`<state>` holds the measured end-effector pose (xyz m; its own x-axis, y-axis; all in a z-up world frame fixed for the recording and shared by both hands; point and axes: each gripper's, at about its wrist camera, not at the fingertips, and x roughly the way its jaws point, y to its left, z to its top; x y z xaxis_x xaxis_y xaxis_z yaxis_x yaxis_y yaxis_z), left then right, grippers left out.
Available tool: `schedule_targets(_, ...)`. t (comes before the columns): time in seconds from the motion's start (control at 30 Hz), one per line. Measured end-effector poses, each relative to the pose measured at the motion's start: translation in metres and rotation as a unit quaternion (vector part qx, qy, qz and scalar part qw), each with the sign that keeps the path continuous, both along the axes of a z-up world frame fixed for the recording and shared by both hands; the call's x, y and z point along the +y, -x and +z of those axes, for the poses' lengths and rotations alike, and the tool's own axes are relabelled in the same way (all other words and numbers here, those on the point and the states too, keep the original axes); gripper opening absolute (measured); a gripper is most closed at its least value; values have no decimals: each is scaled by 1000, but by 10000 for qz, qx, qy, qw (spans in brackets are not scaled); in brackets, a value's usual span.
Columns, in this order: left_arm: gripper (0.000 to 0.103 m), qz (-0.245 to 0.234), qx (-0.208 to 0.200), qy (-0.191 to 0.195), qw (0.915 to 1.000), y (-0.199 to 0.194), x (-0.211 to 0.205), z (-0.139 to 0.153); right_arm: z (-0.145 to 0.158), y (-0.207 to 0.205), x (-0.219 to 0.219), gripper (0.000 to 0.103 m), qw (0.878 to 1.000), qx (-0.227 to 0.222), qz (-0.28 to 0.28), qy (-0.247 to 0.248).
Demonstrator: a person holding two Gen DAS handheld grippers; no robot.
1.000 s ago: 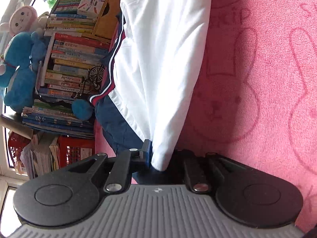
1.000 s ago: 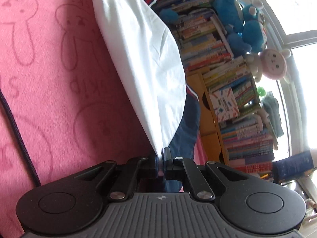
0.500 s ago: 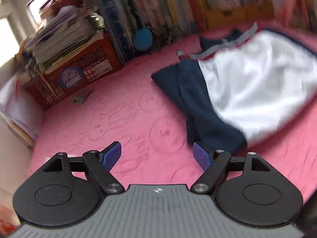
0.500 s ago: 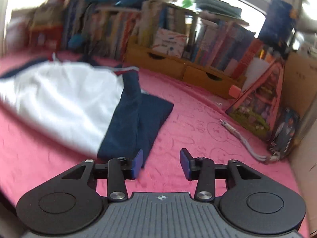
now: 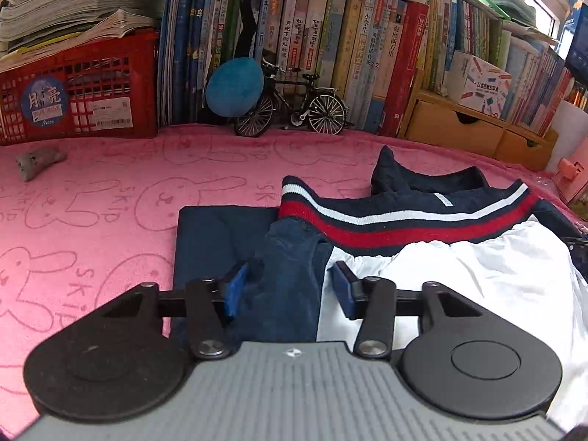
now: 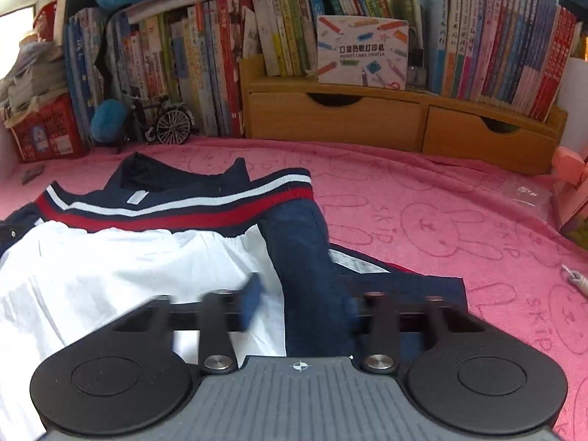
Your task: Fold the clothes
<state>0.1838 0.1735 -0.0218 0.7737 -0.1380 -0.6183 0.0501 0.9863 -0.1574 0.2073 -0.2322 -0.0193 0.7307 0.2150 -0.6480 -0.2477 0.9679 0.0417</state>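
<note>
We are hovering both tools, left tool (image 5: 286,286) and right tool (image 6: 301,301), closing yet grasping nothing, over the jacket (image 5: 367,220); model bicycle (image 5: 290,106) and books (image 5: 349,36) are standing beyond.

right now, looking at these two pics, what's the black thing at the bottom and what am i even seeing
Each picture comes from a camera on a hand-held gripper, looking forward along its two fingers; a person holds one in each hand. The black and grey shape is the tool itself. One view shows the left gripper, the other the right gripper. Both hover over a navy, white and red jacket lying on a pink rabbit-print blanket, with books and a toy bicycle behind. Both sets of jaws have just been closing, but stand apart and pinch nothing.
</note>
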Motion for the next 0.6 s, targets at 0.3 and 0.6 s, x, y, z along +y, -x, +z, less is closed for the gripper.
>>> schedule_targets(0.3,37,207,-343,-503,9979,-3,-9,8,13,53,-28,18,9923,-783,-914,289)
schedule_targets(0.6,50,-257,-1354,-1020,9852,70,-52,48,39,152,2,61,9885,-1444,-131,-427)
